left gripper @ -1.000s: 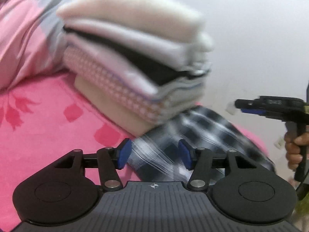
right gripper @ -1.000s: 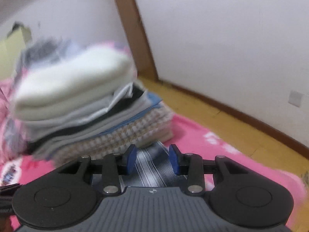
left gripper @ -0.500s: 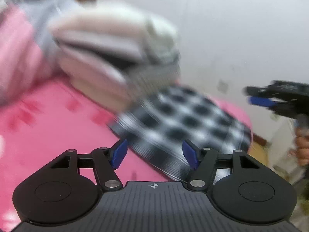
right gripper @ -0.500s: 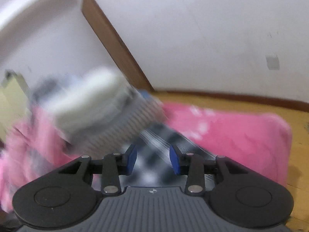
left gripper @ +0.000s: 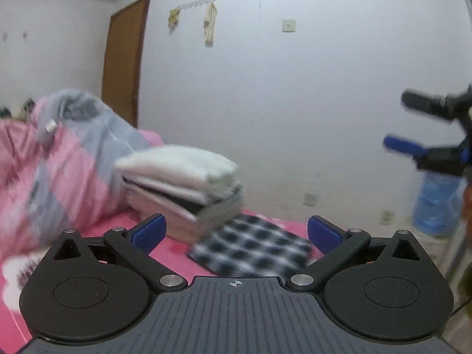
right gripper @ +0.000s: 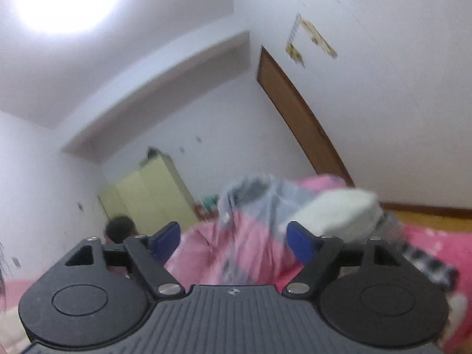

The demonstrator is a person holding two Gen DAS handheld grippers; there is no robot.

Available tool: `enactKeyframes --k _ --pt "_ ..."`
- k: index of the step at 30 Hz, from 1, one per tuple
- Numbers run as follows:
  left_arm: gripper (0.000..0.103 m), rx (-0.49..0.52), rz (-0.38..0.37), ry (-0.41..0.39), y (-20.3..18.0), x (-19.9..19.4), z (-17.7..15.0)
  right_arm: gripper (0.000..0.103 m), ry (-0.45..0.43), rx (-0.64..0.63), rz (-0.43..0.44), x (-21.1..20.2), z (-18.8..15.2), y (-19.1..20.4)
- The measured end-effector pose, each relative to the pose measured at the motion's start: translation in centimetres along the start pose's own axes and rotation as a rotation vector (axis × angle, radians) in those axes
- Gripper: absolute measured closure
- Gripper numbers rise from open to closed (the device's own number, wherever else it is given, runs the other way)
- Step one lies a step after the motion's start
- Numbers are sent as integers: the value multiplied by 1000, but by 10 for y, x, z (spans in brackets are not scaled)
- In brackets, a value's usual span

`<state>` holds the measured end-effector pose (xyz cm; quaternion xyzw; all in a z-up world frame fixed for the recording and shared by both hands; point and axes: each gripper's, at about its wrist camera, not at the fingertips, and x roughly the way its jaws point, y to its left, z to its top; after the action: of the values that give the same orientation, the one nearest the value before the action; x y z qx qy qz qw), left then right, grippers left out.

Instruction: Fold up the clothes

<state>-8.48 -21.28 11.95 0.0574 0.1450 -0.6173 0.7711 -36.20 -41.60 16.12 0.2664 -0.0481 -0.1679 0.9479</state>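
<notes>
Both claws — left claw (left gripper: 234,233) and right claw (right gripper: 234,240) — have just been opening, nothing between them; the folded checked garment (left gripper: 250,246) lies on the bed (left gripper: 97,227) beside the finished stack (left gripper: 183,185) — stacking seemingly remains.

Count of things on and around the bed (left gripper: 103,230).

One stack of folded clothes (left gripper: 188,188), layers too blurred to number past a white top piece (left gripper: 180,163); one checked cloth (left gripper: 250,246) laid flat beside it; one pink-and-grey quilt (left gripper: 59,159) heaped behind. Two claws: left claw (left gripper: 236,233) and right claw (right gripper: 233,240), two blue pads each. One brown door (left gripper: 124,59). Two cloths on the wall hooks (left gripper: 194,14). One yellow wardrobe (right gripper: 147,197). One blue bag (left gripper: 436,203).
</notes>
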Motion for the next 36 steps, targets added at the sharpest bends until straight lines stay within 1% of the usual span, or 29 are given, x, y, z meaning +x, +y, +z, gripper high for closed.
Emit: enactKeyframes --k 1,2,4,6,7,9,11,13,17,20,23,27,29,30,32,36 --pt "0 -12 0 15 -3 0 -7 5 20 -10 -44 -5 -10 3" --pt "0 -12 17 26 -8 1 -15 3 49 -26 -98 -8 -21 6" --pt "0 4 77 54 -16 2 -32 3 122 -70 -223 -11 -47 12" --pt "0 -10 88 87 -17 3 -45 3 187 -105 -355 -7 -75 12" --pt "0 -18 91 103 -18 3 -51 3 209 -118 -405 -6 -88 13" --pt "0 -44 89 131 -18 3 -63 2 240 -141 -465 -8 -112 19" --pt "0 -80 82 167 -19 2 -72 2 262 -143 -496 -9 -128 25" --pt "0 -107 100 203 -22 2 -77 2 279 -138 -512 -11 -139 31" --pt "0 -150 129 228 -26 -5 -85 0 303 -162 -554 -6 -148 39" --pt "0 -150 182 244 -27 -7 -87 0 323 -194 -587 1 -156 44" --pt "0 -128 260 245 -28 -5 -87 0 334 -221 -621 7 -163 46" --pt "0 -73 326 218 -30 -5 -87 0 338 -247 -671 14 -169 47" --pt "0 -44 339 207 -31 -3 -86 0 331 -254 -702 16 -171 45" --pt "0 -45 339 204 -31 -2 -86 0 329 -257 -718 17 -171 45" --pt "0 -57 336 199 -29 0 -88 0 330 -266 -746 21 -173 44" --pt "0 -100 312 220 -25 10 -93 0 350 -320 -784 27 -177 45"
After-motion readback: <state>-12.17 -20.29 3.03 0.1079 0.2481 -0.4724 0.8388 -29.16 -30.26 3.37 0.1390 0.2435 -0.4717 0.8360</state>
